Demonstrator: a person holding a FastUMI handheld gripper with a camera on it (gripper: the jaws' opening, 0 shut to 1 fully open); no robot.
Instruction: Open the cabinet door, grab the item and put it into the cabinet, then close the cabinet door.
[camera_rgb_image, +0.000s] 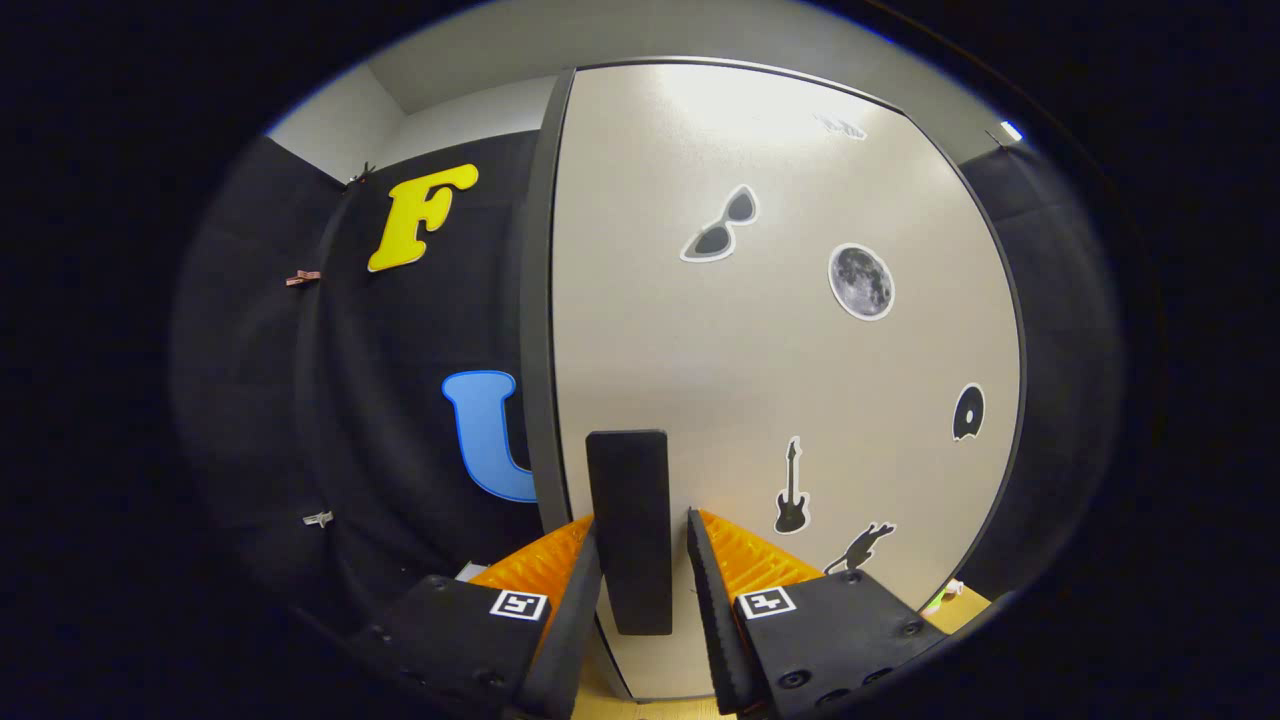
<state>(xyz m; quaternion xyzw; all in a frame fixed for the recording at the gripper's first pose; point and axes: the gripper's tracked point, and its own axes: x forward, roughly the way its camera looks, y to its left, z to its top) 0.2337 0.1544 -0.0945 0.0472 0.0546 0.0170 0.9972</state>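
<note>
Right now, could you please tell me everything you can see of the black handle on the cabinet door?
The handle is a flat, upright, matte black bar with squared corners, plastic by its look. It is mounted near the dark-trimmed left edge of the pale cabinet door, which is shut or nearly so. It stands between the fingers of the tool: the left finger lies against its side, while a narrow gap separates it from the ribbed right finger.

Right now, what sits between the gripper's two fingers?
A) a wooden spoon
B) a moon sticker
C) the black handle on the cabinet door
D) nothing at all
C: the black handle of the pale cabinet door stands upright between the two fingers of the gripper, with a small gap on its right side; the moon sticker sits higher up on the door.
</note>
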